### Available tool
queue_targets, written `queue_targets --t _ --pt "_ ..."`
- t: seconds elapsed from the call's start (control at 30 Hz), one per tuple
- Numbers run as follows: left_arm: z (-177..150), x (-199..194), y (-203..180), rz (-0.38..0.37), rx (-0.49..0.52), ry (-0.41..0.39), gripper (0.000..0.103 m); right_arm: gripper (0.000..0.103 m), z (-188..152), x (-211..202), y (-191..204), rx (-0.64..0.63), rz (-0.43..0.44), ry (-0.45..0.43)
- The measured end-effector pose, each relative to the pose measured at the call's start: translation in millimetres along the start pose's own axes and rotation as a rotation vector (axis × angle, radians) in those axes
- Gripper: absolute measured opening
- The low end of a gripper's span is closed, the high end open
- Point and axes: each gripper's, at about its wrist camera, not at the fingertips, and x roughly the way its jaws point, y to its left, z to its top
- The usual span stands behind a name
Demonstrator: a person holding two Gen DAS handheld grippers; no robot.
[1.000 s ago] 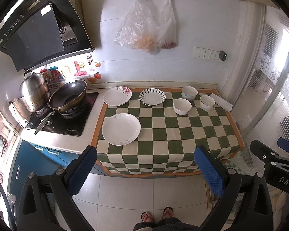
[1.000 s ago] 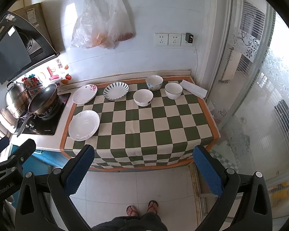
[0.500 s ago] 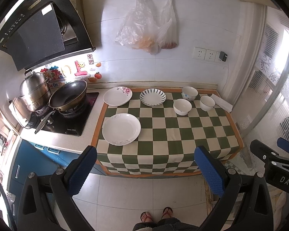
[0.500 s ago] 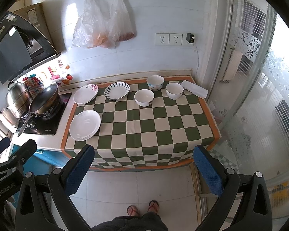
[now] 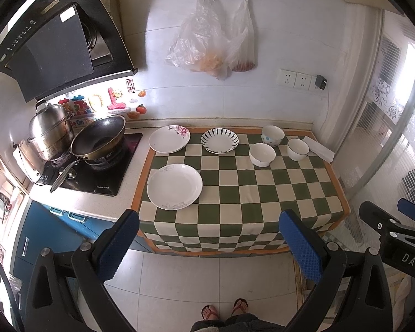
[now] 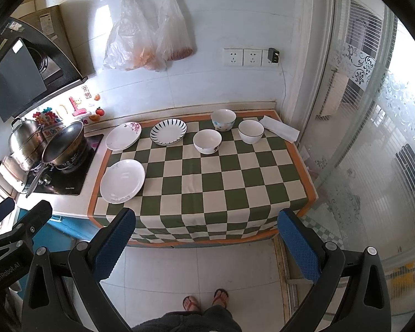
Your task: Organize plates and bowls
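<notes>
On a green-and-cream checked cloth (image 5: 265,191) (image 6: 224,182) lie three plates: a plain white plate (image 5: 174,186) (image 6: 122,181) near the front left, a flowered plate (image 5: 169,139) (image 6: 123,135) and a striped plate (image 5: 220,140) (image 6: 168,131) at the back. Three bowls stand back right: a dotted bowl (image 5: 272,135) (image 6: 223,119), a white bowl (image 5: 262,154) (image 6: 207,141) and a rimmed bowl (image 5: 298,149) (image 6: 250,131). My left gripper (image 5: 210,246) and right gripper (image 6: 207,242) hang open over the floor, well short of the counter, holding nothing.
A wok (image 5: 98,139) and a steel pot (image 5: 49,130) sit on the stove at left under a range hood (image 5: 55,44). Plastic bags (image 5: 213,41) hang on the wall. A folded white cloth (image 6: 280,129) lies back right. A glass door (image 6: 373,138) stands right. Sandalled feet (image 5: 224,308) show below.
Both views have shifted only slightly; the counter sits a touch lower and nearer. Plates, bowls and both grippers' openings are as before.
</notes>
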Motion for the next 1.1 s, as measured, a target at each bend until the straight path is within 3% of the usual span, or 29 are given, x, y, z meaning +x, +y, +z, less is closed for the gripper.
queue_targets --t 0.4,0.53,0.77,1.1 --pt "6 4 -1 0.005 -0.005 0.0 0.103 0.103 1 1 2 0.003 0.004 -0.001" --pt "11 14 -1 0.039 -0.009 -0.018 0.103 0.103 2 10 5 0.001 -0.01 -0.023" --pt "11 49 -1 0.117 -0.011 -0.051 0.103 0.103 8 63 3 -0.008 0.003 -0.016" --pt "15 122 24 0.199 -0.063 -0.006 0.103 0.103 31 144 36 -0.084 0.072 0.002"
